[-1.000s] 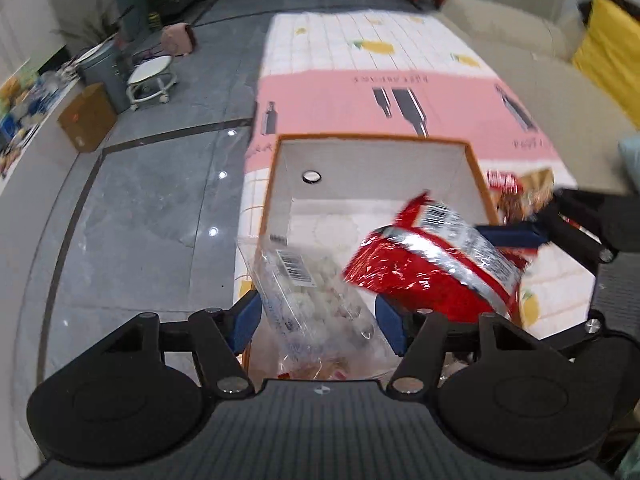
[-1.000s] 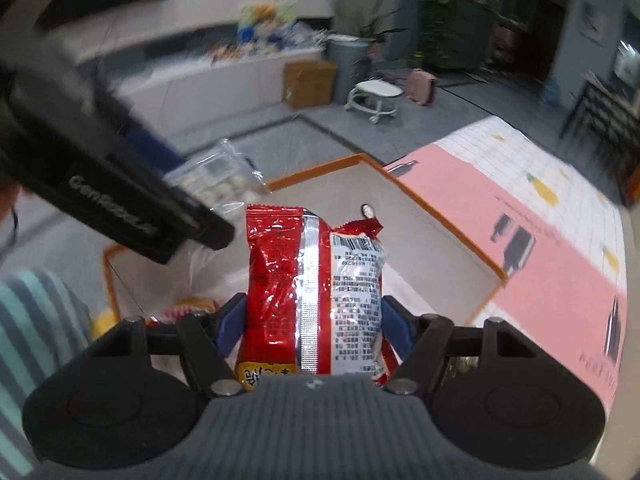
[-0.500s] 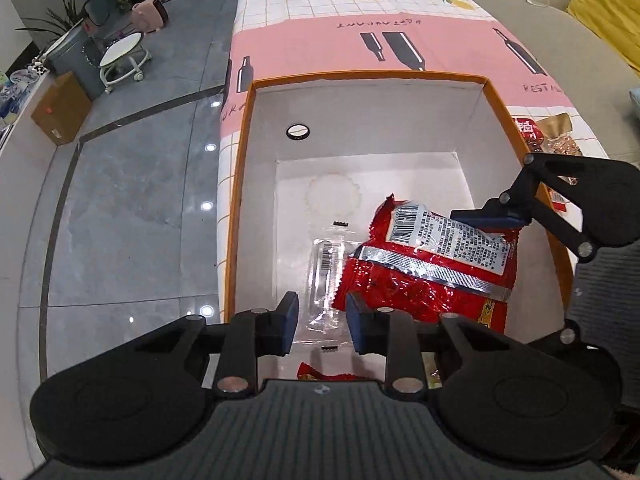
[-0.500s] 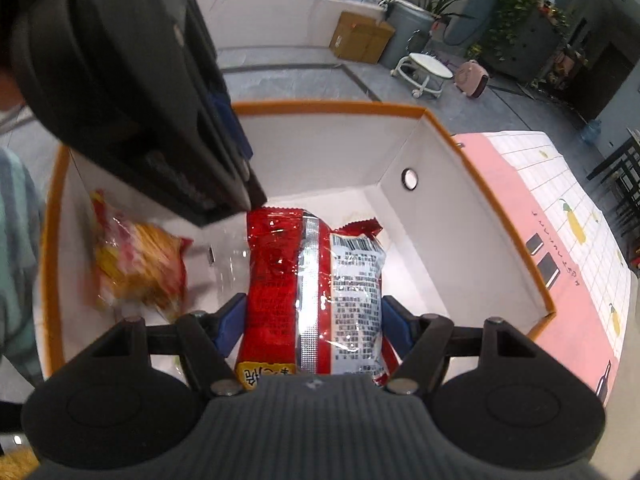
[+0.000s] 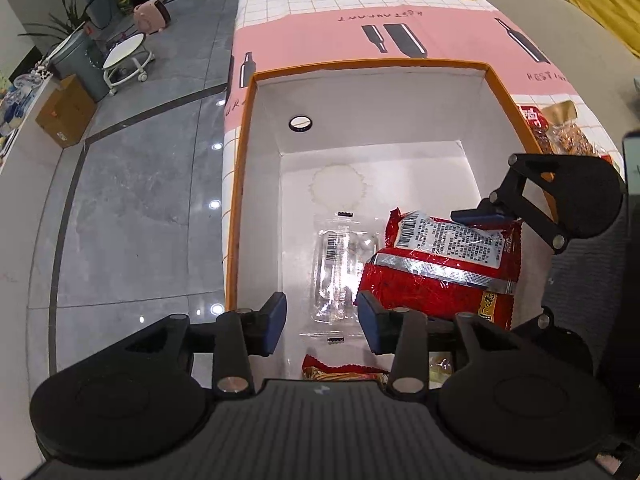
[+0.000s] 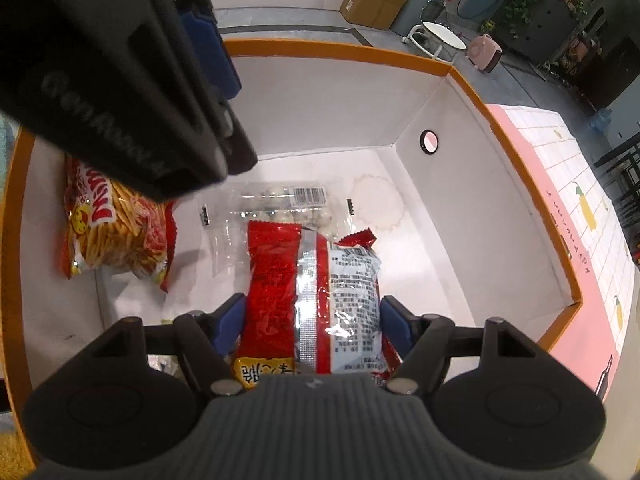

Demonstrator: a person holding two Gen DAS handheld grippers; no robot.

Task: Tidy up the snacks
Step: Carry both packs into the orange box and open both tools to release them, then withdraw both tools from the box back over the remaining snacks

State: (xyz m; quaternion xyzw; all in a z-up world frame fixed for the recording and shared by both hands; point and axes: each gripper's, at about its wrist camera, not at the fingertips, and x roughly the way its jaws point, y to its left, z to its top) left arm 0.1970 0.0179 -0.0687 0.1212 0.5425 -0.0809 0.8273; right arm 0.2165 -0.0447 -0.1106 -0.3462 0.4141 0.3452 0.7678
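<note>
A white box with an orange rim [image 5: 362, 65] [image 6: 340, 50] sits on the pink patterned cloth. A clear packet of pale sweets [image 5: 345, 266] [image 6: 288, 204] lies flat on its floor. My left gripper [image 5: 322, 322] is open and empty just above the packet's near end. My right gripper [image 6: 312, 320] is shut on a red snack bag [image 6: 312, 280] [image 5: 444, 264], held low inside the box at the right and overlapping the clear packet. A yellow-and-red chip bag [image 6: 112, 232] lies at the box's near end; its edge shows in the left wrist view [image 5: 340, 372].
More snack packs [image 5: 560, 128] lie on the cloth outside the box's right wall. A round hole [image 5: 301, 123] is in the far wall. Grey floor lies left of the table, with a cardboard box [image 5: 66, 110] and a white stool [image 5: 126, 56]. The left gripper's body [image 6: 120, 72] looms over the box.
My left gripper let go of the clear packet, which now lies in the box, and its fingers have spread apart. My right gripper lowered the red bag further into the box.
</note>
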